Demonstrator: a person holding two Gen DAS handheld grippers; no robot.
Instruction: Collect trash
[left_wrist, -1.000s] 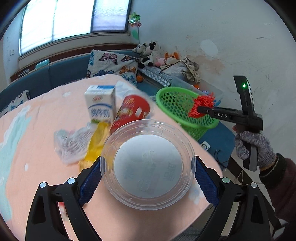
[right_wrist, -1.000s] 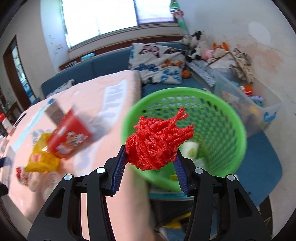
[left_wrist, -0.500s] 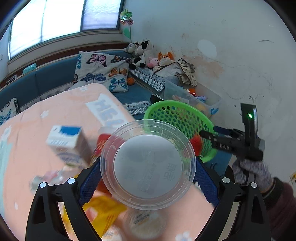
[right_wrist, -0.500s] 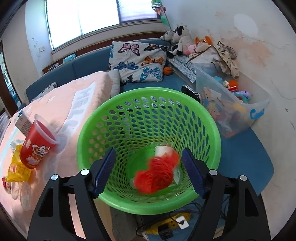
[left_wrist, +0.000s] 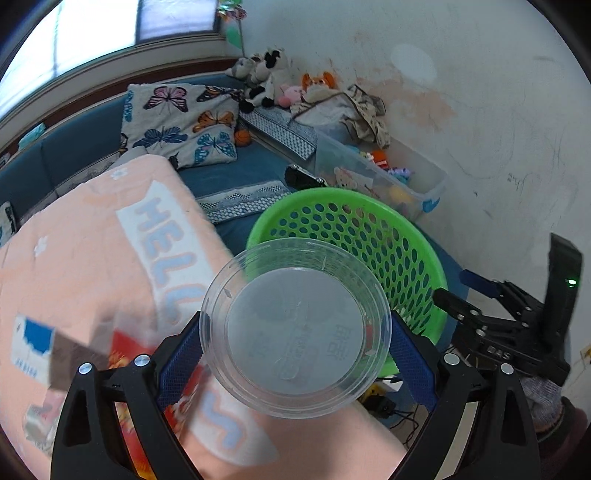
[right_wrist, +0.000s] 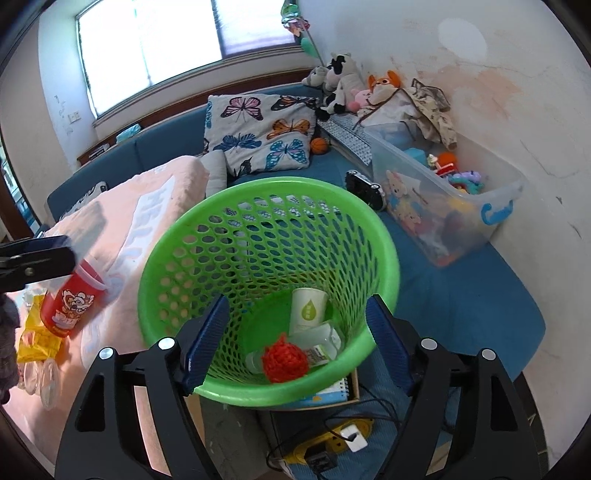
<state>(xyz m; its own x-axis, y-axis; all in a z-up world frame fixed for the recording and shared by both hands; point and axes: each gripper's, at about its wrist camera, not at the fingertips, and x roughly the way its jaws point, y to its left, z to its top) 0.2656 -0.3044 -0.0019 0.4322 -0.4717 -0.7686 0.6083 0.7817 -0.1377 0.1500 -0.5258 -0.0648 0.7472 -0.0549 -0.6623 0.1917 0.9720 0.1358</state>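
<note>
We see the right claw (right_wrist: 295, 336) spread empty, just opened, above the green perforated plastic basket (right_wrist: 384, 258), the red woolly ball (right_wrist: 284, 363) dropped inside. The left claw (left_wrist: 295, 350) grips a clear round plastic lid (left_wrist: 295, 328) beside the basket rim; red printed cup (right_wrist: 70, 306) and yellow wrapper (right_wrist: 35, 339) remain on the worktop (right_wrist: 122, 221).

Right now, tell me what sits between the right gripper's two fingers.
Nothing held: the right gripper is open, framing the green basket with the red pompom inside, in the right wrist view.
</note>
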